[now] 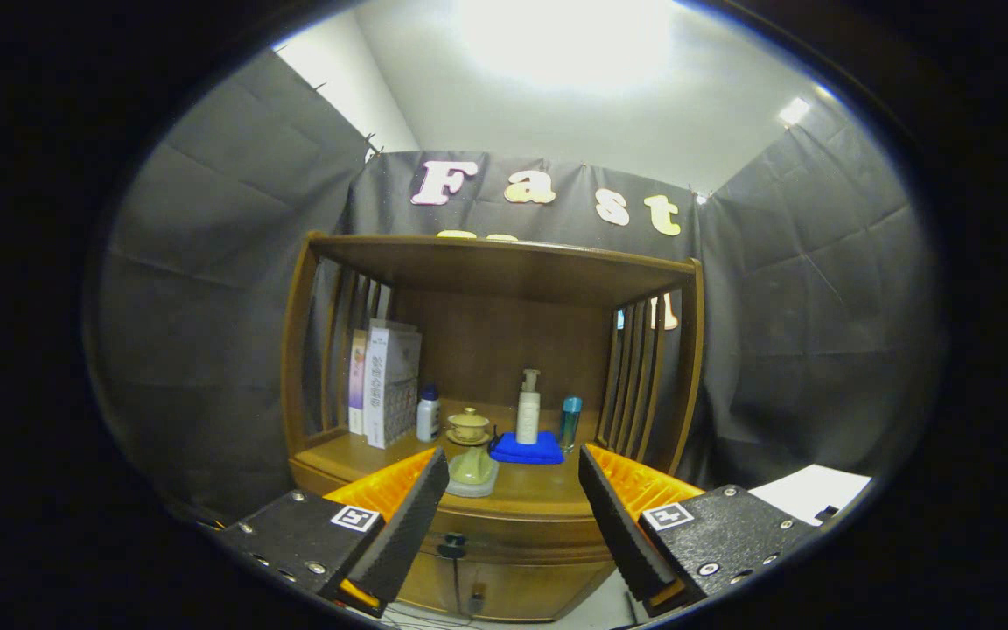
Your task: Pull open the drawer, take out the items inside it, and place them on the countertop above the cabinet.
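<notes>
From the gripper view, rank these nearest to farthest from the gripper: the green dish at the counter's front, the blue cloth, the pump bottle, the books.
The gripper is open, holding nothing.
1. Green dish: just ahead, between the fingers, near the counter's front edge.
2. Blue cloth: behind the dish, mid-counter.
3. Pump bottle: just behind the cloth.
4. Books: upright at the left; similar depth to the bottle, too close to call.

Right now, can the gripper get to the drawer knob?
Probably yes. The gripper is open, with the drawer knob low between its fingers, and nothing stands in front of it. The drawer looks shut.
</notes>
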Demonstrator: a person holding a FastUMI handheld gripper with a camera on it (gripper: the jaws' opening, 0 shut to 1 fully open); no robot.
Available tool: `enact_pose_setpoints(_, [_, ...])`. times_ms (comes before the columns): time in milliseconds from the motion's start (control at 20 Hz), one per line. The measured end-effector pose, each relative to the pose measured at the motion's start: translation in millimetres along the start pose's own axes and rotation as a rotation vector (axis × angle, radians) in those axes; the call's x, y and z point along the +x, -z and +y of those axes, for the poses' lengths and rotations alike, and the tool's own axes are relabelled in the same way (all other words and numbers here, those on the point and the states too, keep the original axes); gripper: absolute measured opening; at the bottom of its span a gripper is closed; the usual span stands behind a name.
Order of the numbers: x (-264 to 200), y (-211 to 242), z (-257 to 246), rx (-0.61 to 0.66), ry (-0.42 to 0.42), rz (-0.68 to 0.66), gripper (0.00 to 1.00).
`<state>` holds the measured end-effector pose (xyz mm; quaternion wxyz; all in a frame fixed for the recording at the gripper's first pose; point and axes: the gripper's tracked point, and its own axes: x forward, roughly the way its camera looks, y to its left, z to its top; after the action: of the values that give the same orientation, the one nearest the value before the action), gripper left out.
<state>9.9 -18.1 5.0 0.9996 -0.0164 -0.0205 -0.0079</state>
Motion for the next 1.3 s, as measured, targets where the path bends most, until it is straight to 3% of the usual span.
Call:
enact_pose_setpoints(300, [-39, -14, -15, 0.077, 0.053, -0.002, 0.93])
enact_pose_setpoints(550, [-70, -45, 12, 0.205, -0.042, -0.060, 0.93])
enact_pose_setpoints(900, [-65, -42, 10, 0.090, -0.010, -0.066, 0.94])
enact_pose_setpoints(1300, [-64, -42, 1, 0.054, 0.019, -0.073, 0.93])
